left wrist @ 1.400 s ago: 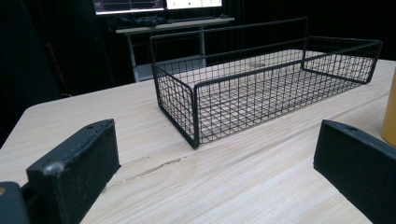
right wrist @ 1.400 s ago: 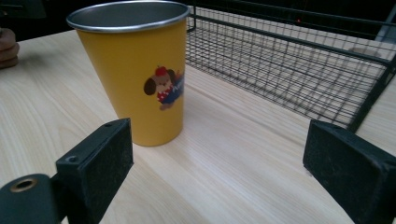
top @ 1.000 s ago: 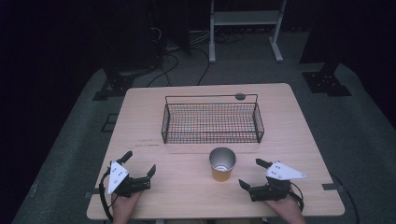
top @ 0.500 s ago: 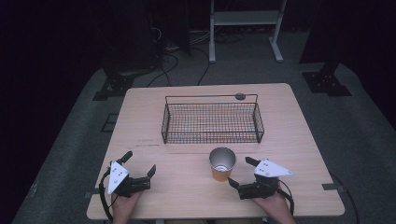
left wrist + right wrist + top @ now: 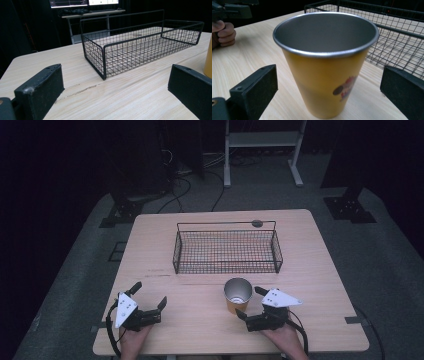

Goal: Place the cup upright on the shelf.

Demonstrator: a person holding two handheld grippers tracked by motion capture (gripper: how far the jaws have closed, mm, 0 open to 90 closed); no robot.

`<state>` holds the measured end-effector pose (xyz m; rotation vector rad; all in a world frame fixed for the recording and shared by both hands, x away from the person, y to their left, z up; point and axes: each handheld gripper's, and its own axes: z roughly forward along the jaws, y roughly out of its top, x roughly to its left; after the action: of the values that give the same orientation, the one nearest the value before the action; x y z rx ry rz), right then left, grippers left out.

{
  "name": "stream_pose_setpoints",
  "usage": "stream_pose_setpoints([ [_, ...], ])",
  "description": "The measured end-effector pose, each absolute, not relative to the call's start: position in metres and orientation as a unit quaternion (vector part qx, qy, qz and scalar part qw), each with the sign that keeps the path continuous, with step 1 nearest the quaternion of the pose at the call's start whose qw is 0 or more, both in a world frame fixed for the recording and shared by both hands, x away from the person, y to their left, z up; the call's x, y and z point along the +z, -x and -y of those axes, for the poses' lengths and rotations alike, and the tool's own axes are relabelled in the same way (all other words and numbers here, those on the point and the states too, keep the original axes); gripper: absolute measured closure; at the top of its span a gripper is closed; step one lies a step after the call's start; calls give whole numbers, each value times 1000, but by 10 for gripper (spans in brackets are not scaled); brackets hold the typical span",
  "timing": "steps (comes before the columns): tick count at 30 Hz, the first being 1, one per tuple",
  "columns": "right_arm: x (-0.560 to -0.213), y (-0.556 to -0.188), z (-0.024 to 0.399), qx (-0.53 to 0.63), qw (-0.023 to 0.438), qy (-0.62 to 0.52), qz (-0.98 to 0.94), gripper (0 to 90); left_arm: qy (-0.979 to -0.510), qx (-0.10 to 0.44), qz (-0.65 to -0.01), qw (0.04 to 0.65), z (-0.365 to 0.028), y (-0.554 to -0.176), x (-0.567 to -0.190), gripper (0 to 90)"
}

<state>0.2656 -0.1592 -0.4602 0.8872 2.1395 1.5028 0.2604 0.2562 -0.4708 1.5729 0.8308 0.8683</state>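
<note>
A yellow metal cup (image 5: 237, 292) with a silver inside stands upright on the wooden table (image 5: 200, 325), just in front of the wire basket (image 5: 226, 268). My right gripper (image 5: 248, 302) is open right beside the cup. In the right gripper view the cup (image 5: 324, 75) rises between the two black jaws of that gripper (image 5: 329, 80), which stand apart from its sides. My left gripper (image 5: 149, 293) rests open near the table's front left. In its own view that gripper (image 5: 116, 83) has bare table between its jaws, and the cup's edge (image 5: 208, 60) shows at far right.
The black wire basket (image 5: 140, 47) is empty and lies across the middle of the table. A small dark disc (image 5: 257, 223) sits by its far rim. A stand's legs (image 5: 260, 150) and cables lie on the floor beyond. A hand (image 5: 223, 33) holds the left gripper.
My right gripper has moved left along the front of the table and turned towards the cup, which now stands between its open jaws. The left gripper has stayed put.
</note>
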Motion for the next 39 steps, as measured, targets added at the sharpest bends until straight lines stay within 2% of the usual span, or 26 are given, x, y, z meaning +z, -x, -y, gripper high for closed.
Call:
stream_pose_setpoints([
  [39, -459, -288, 132, 532, 198, -326, -756, 1, -664, 366, -351, 550, -257, -261, -471, 0],
])
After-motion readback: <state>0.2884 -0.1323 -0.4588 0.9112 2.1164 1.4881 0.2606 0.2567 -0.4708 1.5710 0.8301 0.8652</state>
